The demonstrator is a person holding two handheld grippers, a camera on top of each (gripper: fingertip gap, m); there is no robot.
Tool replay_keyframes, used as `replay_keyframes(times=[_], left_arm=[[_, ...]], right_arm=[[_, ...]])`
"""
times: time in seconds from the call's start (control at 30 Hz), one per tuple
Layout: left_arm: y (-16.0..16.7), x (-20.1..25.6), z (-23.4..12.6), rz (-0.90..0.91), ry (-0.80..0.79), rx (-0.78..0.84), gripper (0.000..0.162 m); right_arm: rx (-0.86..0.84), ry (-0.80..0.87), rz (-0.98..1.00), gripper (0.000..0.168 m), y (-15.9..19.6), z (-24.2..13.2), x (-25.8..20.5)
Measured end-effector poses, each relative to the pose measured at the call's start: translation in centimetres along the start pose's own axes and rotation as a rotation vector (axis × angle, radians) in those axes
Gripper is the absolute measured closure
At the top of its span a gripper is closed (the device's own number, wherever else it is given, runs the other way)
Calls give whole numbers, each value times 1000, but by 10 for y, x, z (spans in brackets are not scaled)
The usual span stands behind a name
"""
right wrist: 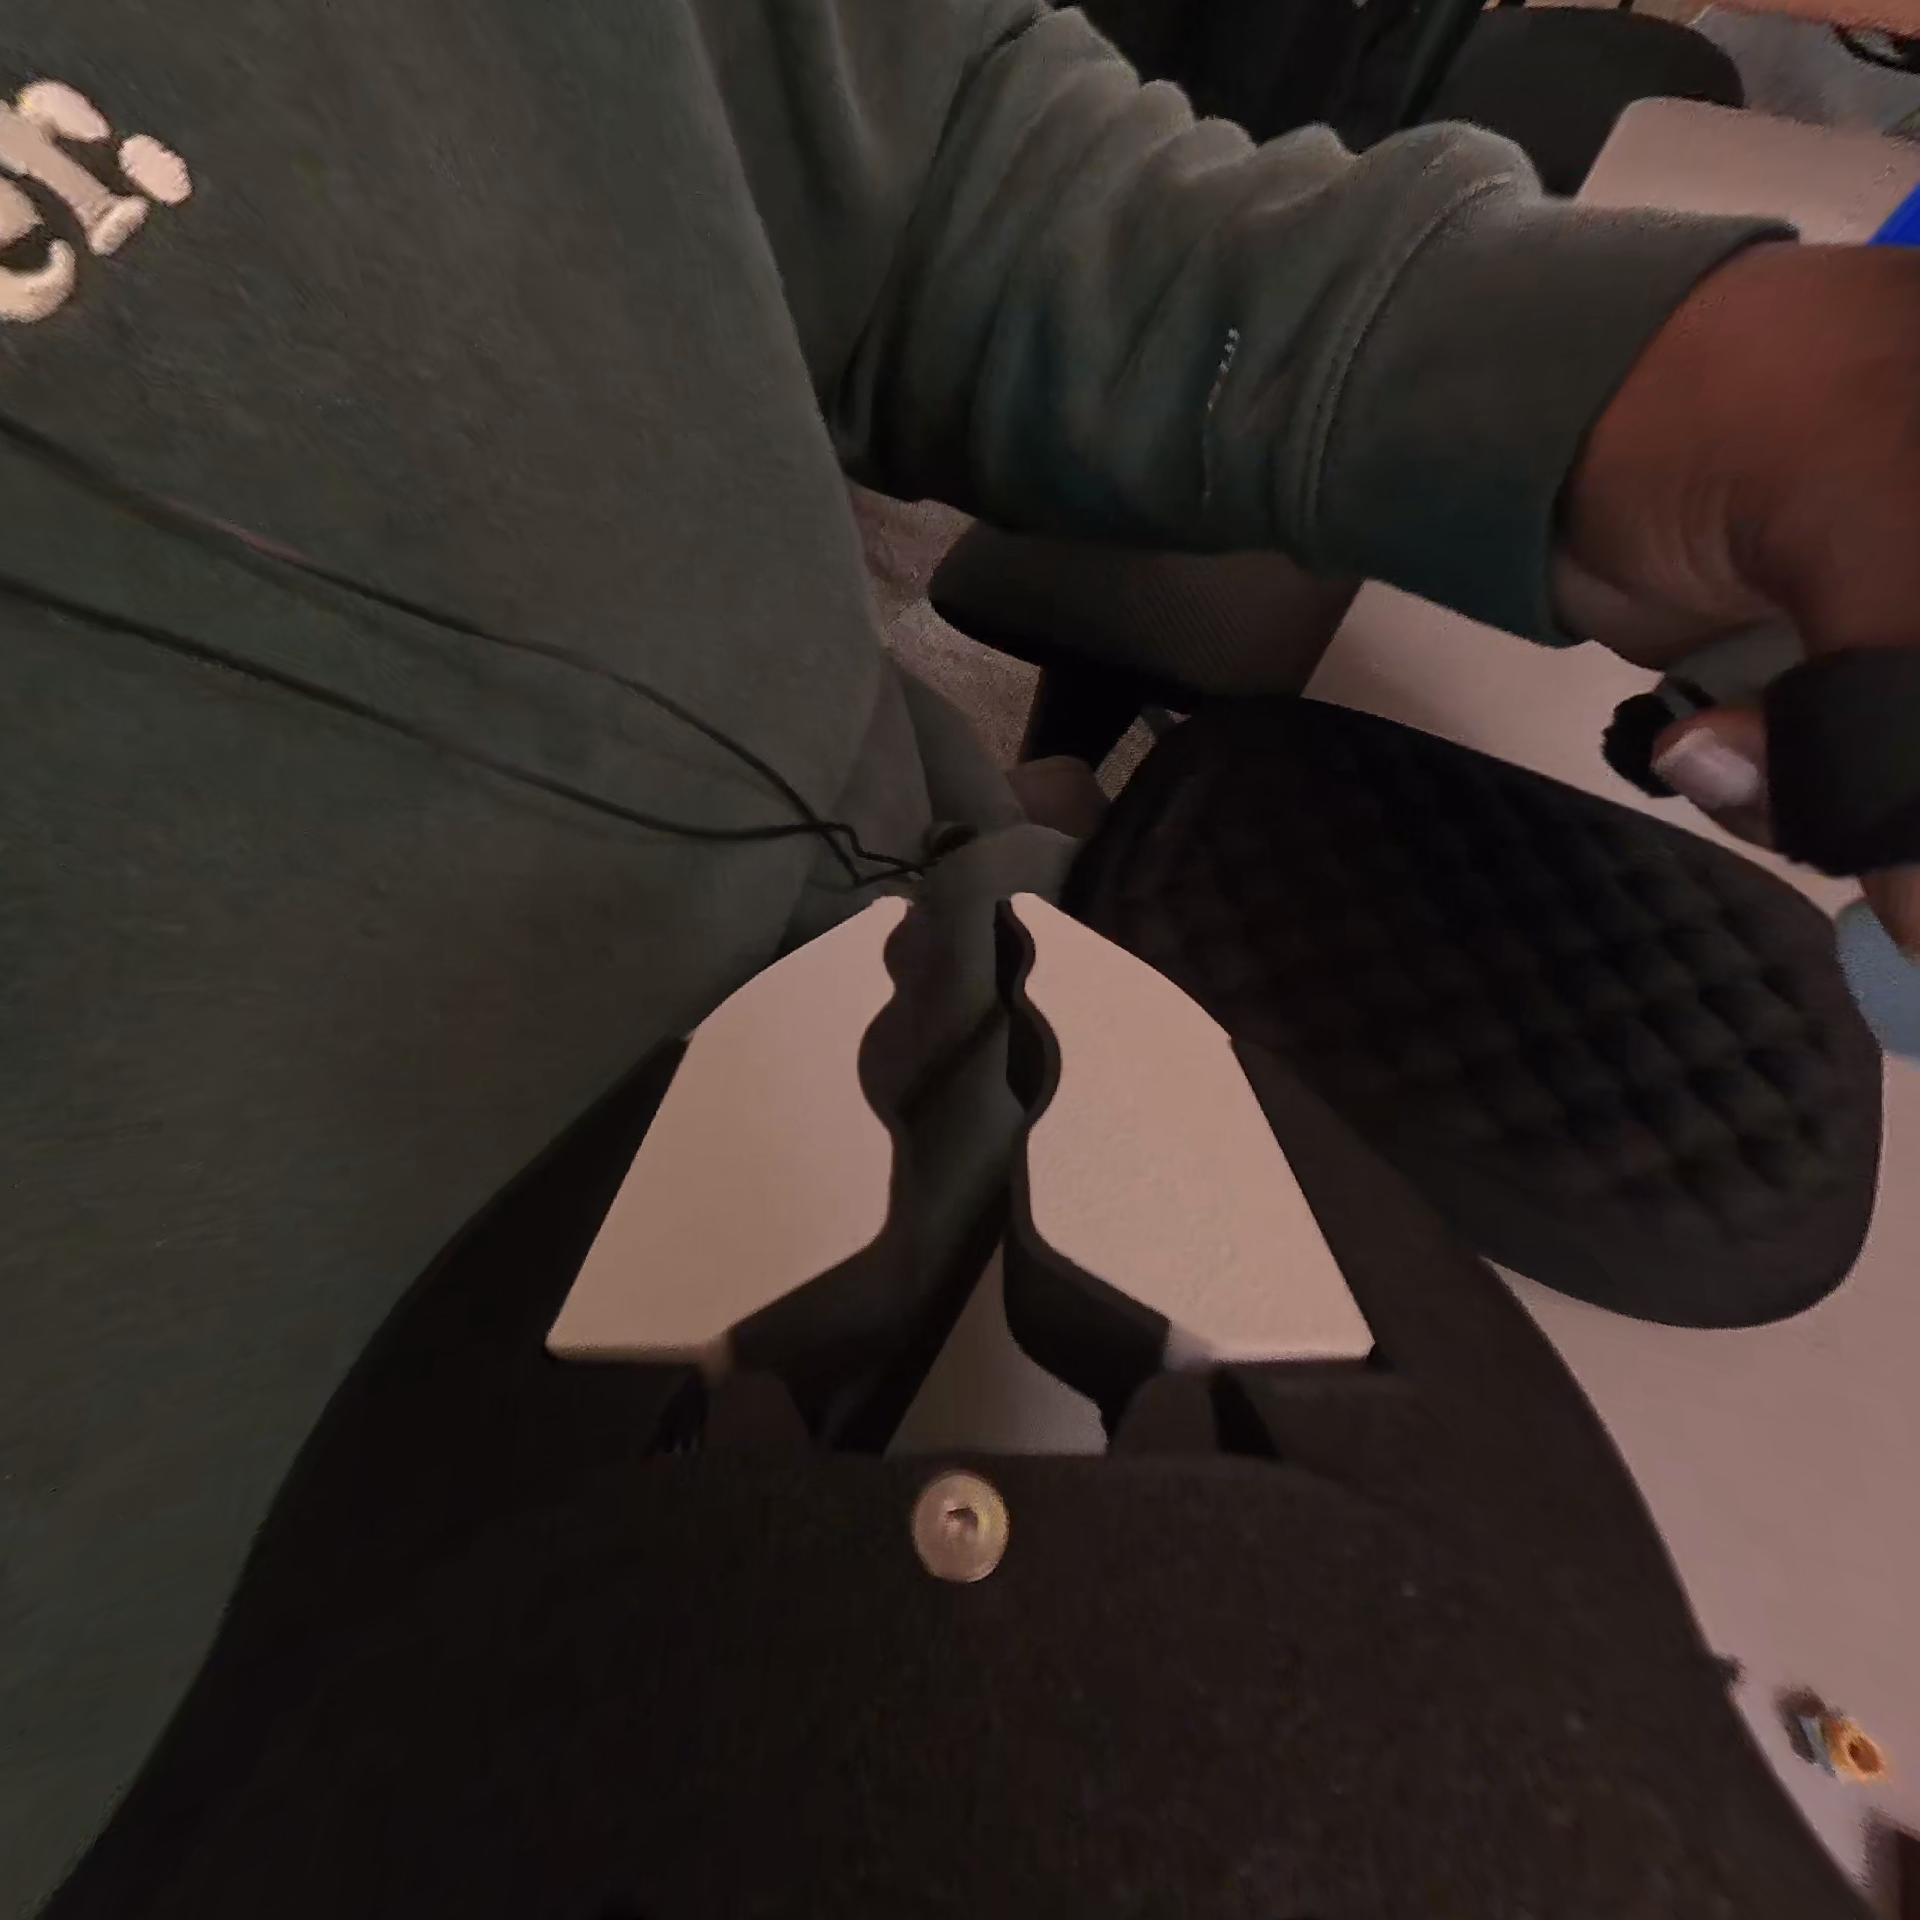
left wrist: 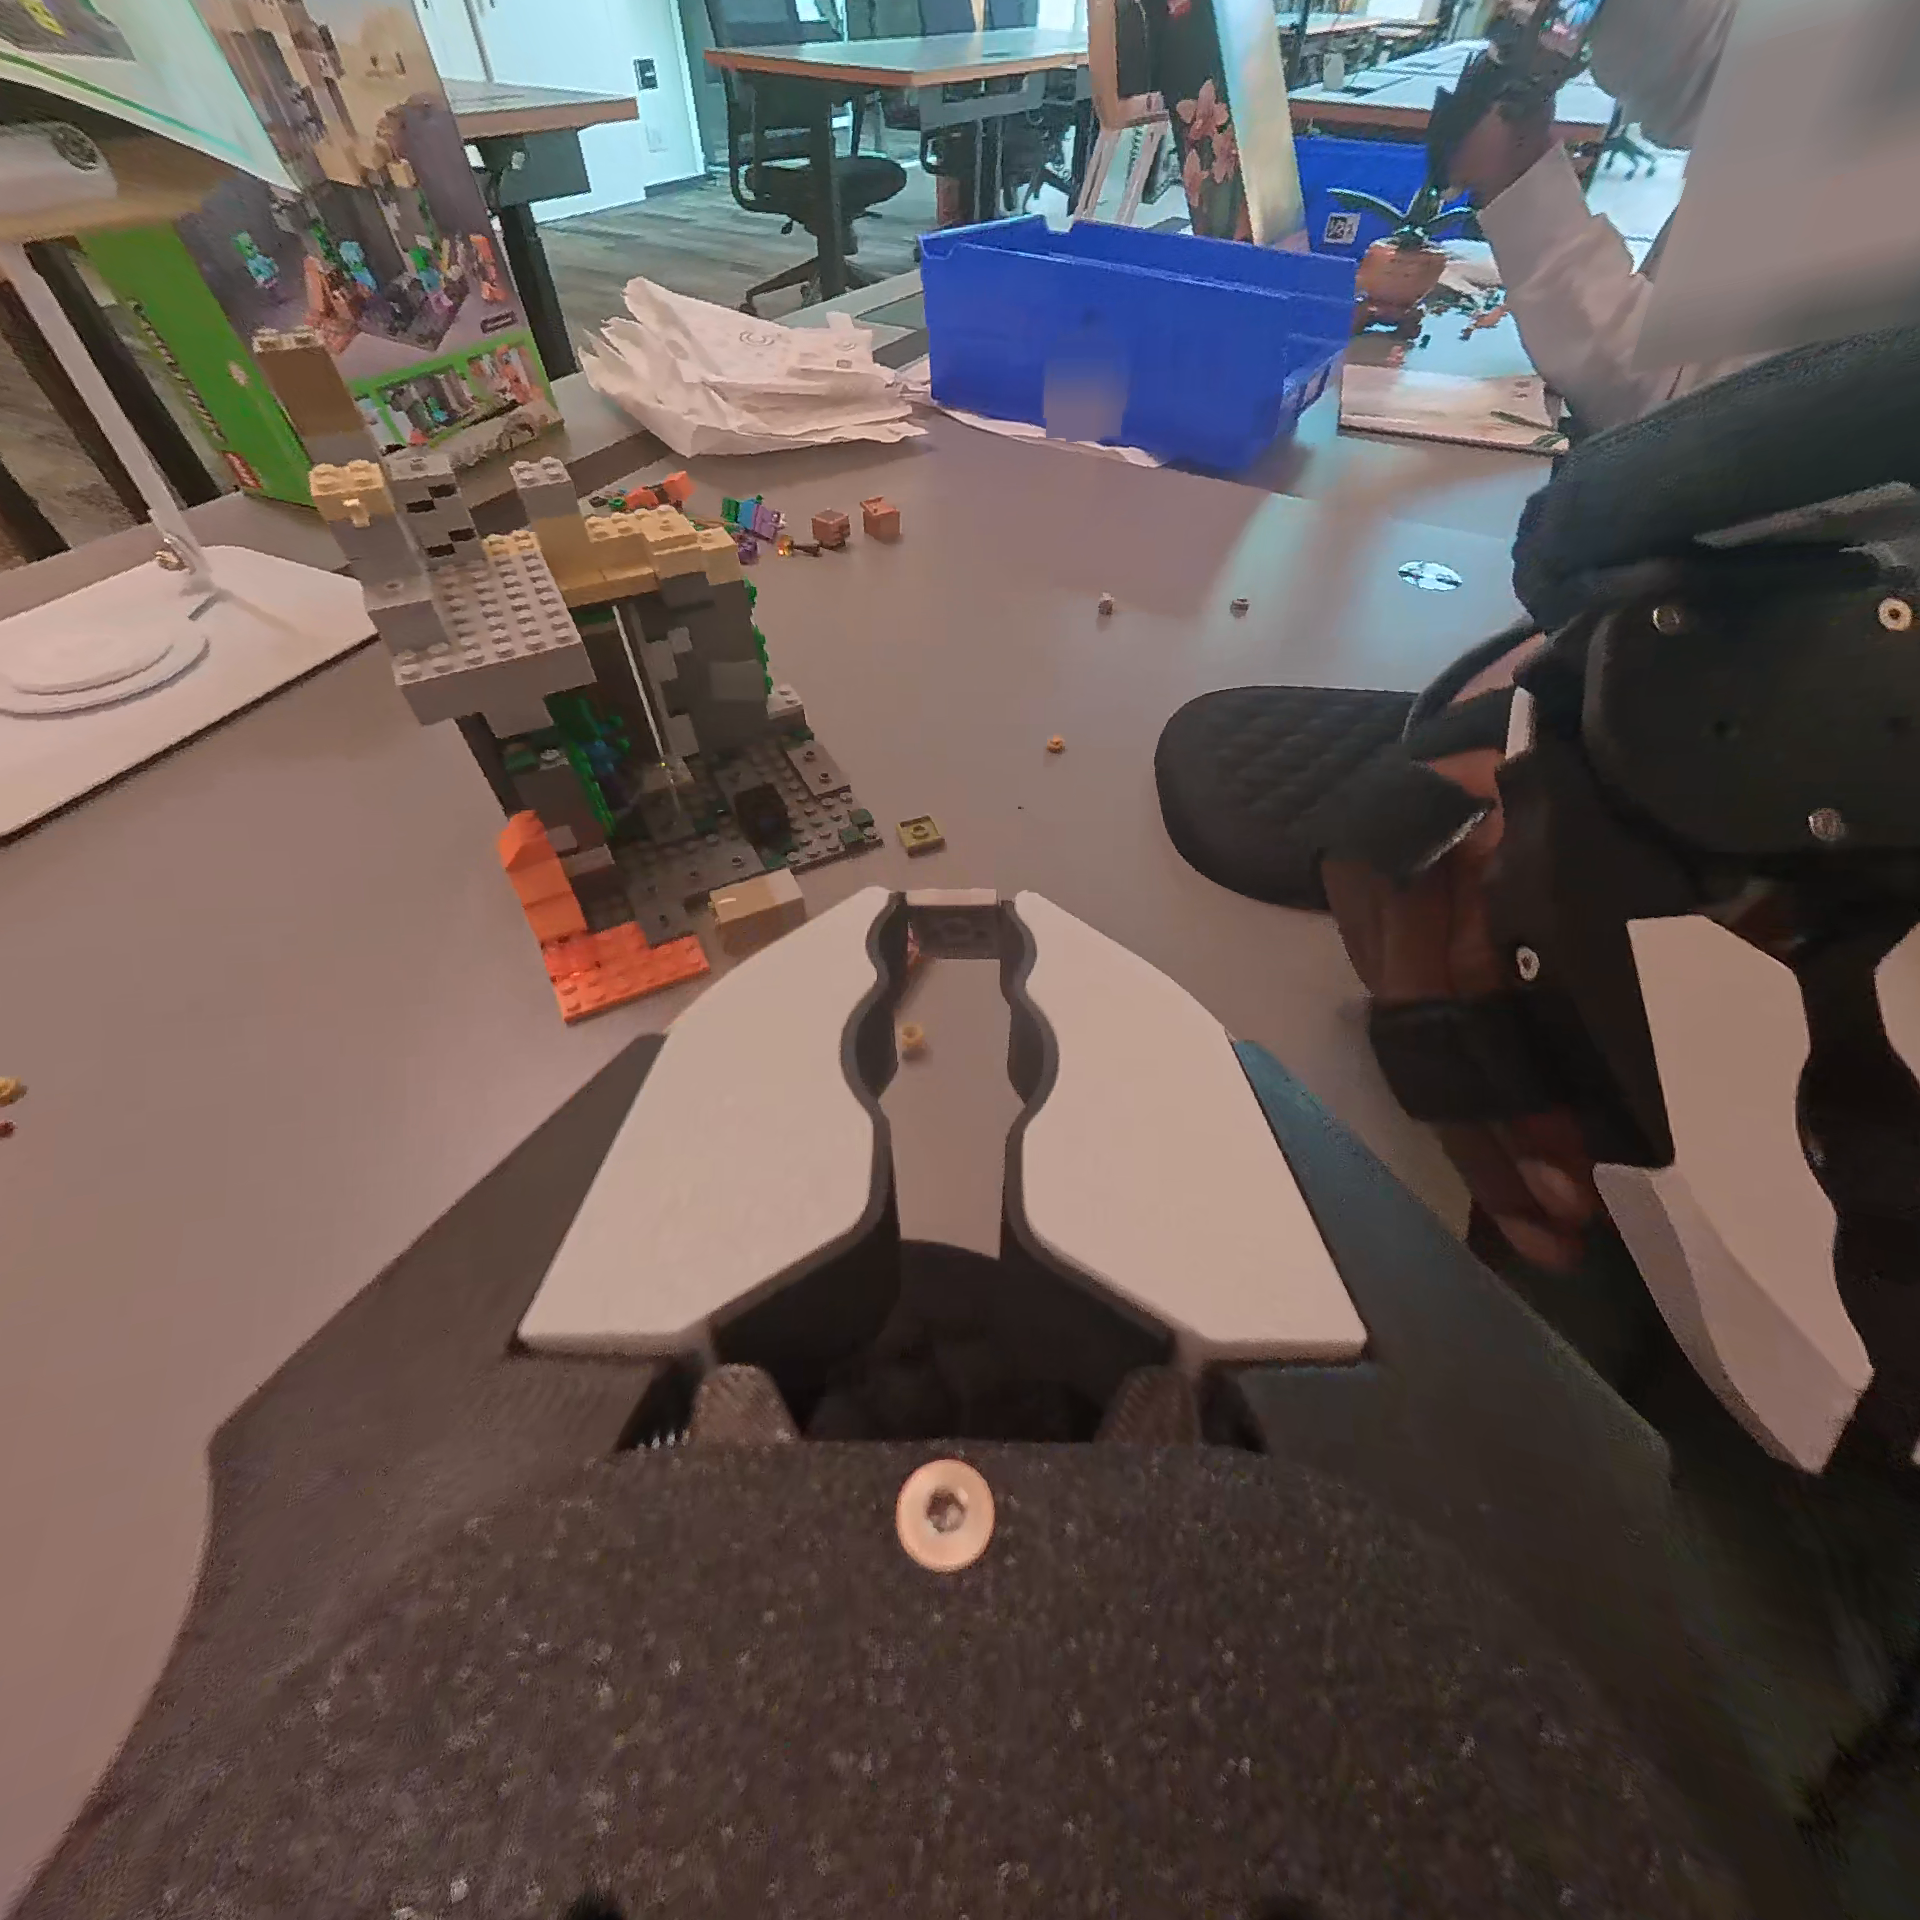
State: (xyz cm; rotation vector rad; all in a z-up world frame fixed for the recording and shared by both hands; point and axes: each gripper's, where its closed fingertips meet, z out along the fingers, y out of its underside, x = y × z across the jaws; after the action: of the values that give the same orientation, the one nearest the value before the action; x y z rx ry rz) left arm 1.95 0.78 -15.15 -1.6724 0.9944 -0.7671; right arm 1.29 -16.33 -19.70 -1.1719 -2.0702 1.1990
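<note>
While I look down my left claw (left wrist: 951,920), its two white fingers (left wrist: 758,1122) stand a little apart, and between the tips sits a small dark grey studded plate (left wrist: 951,930); I cannot tell whether they pinch it or only frame it. A tiny tan round stud (left wrist: 913,1039) lies on the grey bench (left wrist: 260,987) in the gap behind it. Just ahead and to the left stands a brick-built model (left wrist: 613,727) with grey and tan walls, green foliage and an orange base plate (left wrist: 623,966), and a tan block (left wrist: 756,909) sits near my left fingertip. An olive flat tile (left wrist: 921,834) lies just beyond. Farther back I see a printed toy box (left wrist: 343,260), crumpled white paper bags (left wrist: 748,374) and a blue bin (left wrist: 1132,343). At the right, a hand holds the right claw (left wrist: 1714,1299) over a black quilted pad (left wrist: 1278,790).

Through the right wrist view, my right claw (right wrist: 1003,914) points at a green sweatshirt (right wrist: 416,520). Its tips are nearly closed with a fold of dark fabric (right wrist: 956,1029) running between them; I cannot say if it is gripped. The black quilted pad (right wrist: 1507,1039) lies just beside, and a hand (right wrist: 1766,499) with a green sleeve is above it.
</note>
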Motion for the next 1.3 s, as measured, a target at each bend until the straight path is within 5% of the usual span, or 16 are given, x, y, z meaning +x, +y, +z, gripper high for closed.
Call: replay_keyframes(times=[0.5,0.97,1.3], left_arm=[[-3,12,-55,10,-63,-36,145],[2,9,-54,4,-68,-56,145],[2,-2,-70,3,-106,-52,145]], right_arm=[[40,-26,-5,153,-25,0,-20],[-354,-225,-113,164,11,43,-16],[-567,-243,-150,155,21,72,-2]])
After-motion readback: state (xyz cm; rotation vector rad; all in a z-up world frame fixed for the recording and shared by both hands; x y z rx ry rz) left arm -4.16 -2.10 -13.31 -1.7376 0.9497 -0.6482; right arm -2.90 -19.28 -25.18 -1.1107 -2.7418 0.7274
